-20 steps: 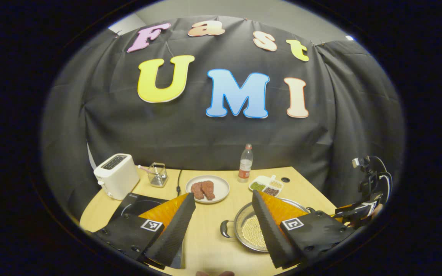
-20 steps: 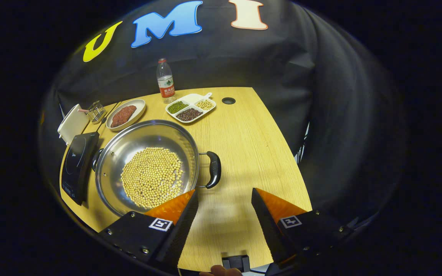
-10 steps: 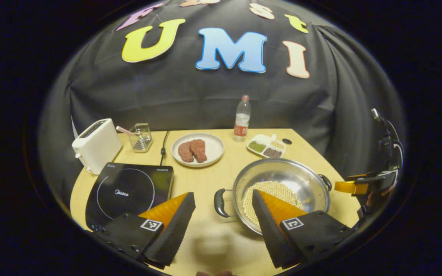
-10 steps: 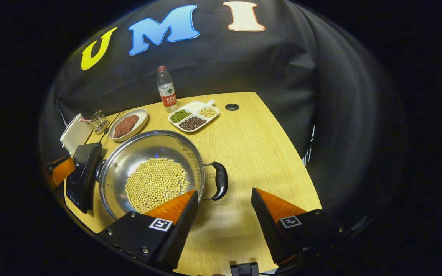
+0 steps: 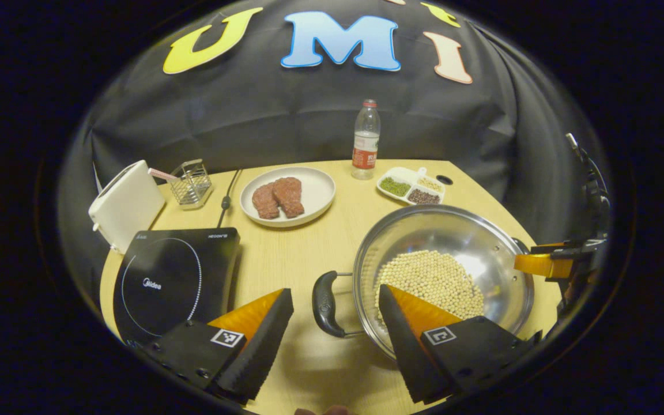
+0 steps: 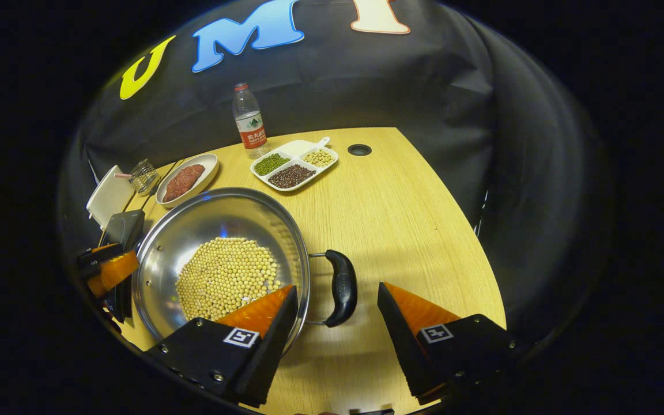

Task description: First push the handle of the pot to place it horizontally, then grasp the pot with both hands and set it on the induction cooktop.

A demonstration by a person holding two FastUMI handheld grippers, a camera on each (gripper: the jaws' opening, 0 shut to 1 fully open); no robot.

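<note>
A steel pot [image 5: 482,242] [image 6: 193,225] holding yellow beans [image 5: 433,282] [image 6: 225,276] sits on the wooden table. Its two black handles point left and right. My left gripper [image 5: 335,302] is open, and the pot's left handle [image 5: 325,304] lies between its fingers without touching them. My right gripper [image 6: 336,300] is open too, with the right handle [image 6: 343,287] in the gap between its fingers. The black induction cooktop [image 5: 173,282] [image 6: 119,230] lies to the left of the pot. Across the pot, each view shows the other gripper [image 5: 545,264] [image 6: 107,268].
At the back stand a white toaster [image 5: 126,204], a wire basket [image 5: 191,183], a plate with meat [image 5: 287,196], a water bottle [image 5: 365,141] and a divided dish of beans [image 5: 411,187]. A power cord [image 5: 225,199] runs back from the cooktop. The table's right edge [image 6: 470,230] is near.
Both grippers have come down and forward toward the pot, so each handle now lies between an open pair of fingers. The pot itself has not visibly shifted.
</note>
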